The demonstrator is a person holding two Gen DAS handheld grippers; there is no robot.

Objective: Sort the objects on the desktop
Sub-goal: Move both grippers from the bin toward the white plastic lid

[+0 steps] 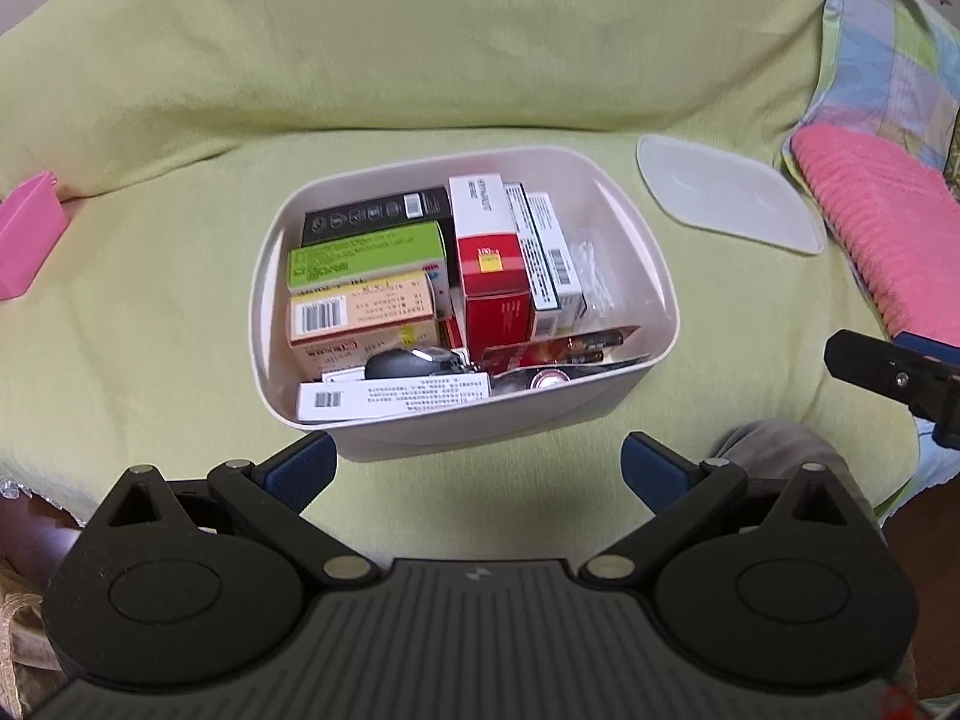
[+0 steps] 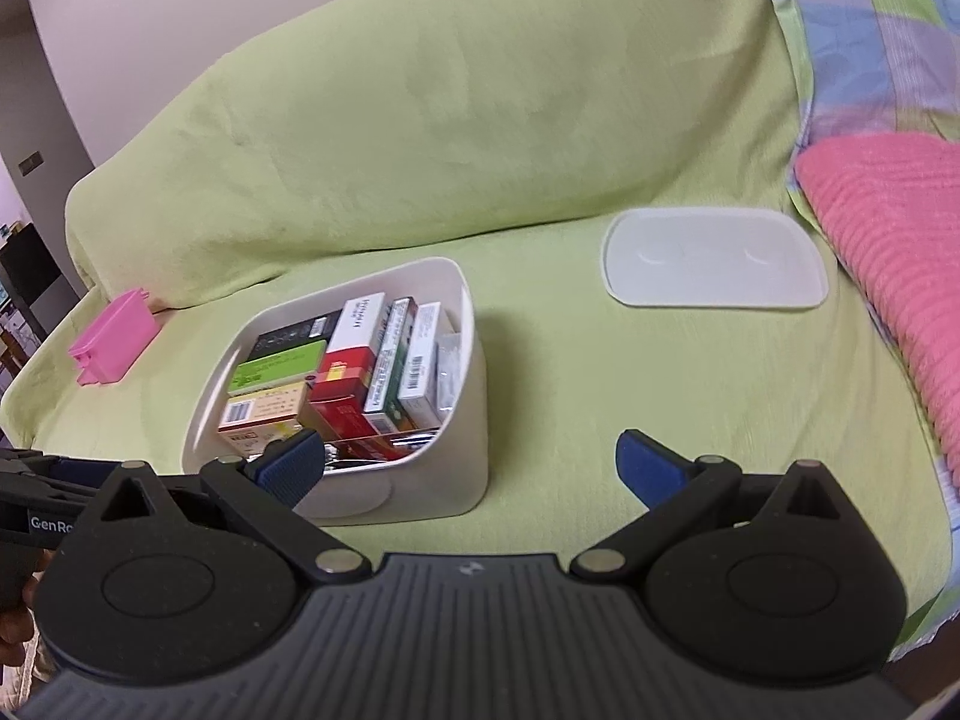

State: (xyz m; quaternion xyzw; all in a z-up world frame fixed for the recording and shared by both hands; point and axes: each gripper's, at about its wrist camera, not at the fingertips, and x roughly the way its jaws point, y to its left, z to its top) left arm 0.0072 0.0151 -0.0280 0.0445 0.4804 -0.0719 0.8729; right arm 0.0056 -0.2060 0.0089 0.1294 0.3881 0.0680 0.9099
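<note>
**A:** Two grippers, both sitting empty right now. Going left to right in the left wrist view: a pink box (image 1: 27, 234) is hanging out at about 9 o'clock on the green sofa cover (image 1: 150, 312), well apart from everything. Dead centre is the white bin (image 1: 657, 276), and it's looking pretty full: a black box (image 1: 375, 217) at the back, a green box (image 1: 366, 255) and a peach box (image 1: 360, 312) in front of it, and a red-and-white box (image 1: 492, 264) standing on end to their right.

**B:** So is the sorting basically wrapping up?

**A:** Seems like it to me. Most of the stuff is sitting inside the bin already, and there's a dark rounded thing (image 1: 408, 363) plus a battery pack (image 1: 564, 351) along the near edge. The lid (image 1: 729, 201) is lying flat at about 2 o'clock, near the bin and not touching it, with a pink cushion (image 1: 882, 222) further right.

**B:** What's left then?

**A:** I'm guessing the lid going on, and maybe that pink box if it counts.

**B:** And the tongs?

**A:** The left gripper (image 1: 477, 468) is hovering at 6 o'clock just short of the bin, jaws spread wide, nothing in them. The right gripper (image 2: 468, 468) is the same deal, jaws apart, with its left finger overlapping the bin's near rim in its own view. Can't tell if it's actually touching.
</note>
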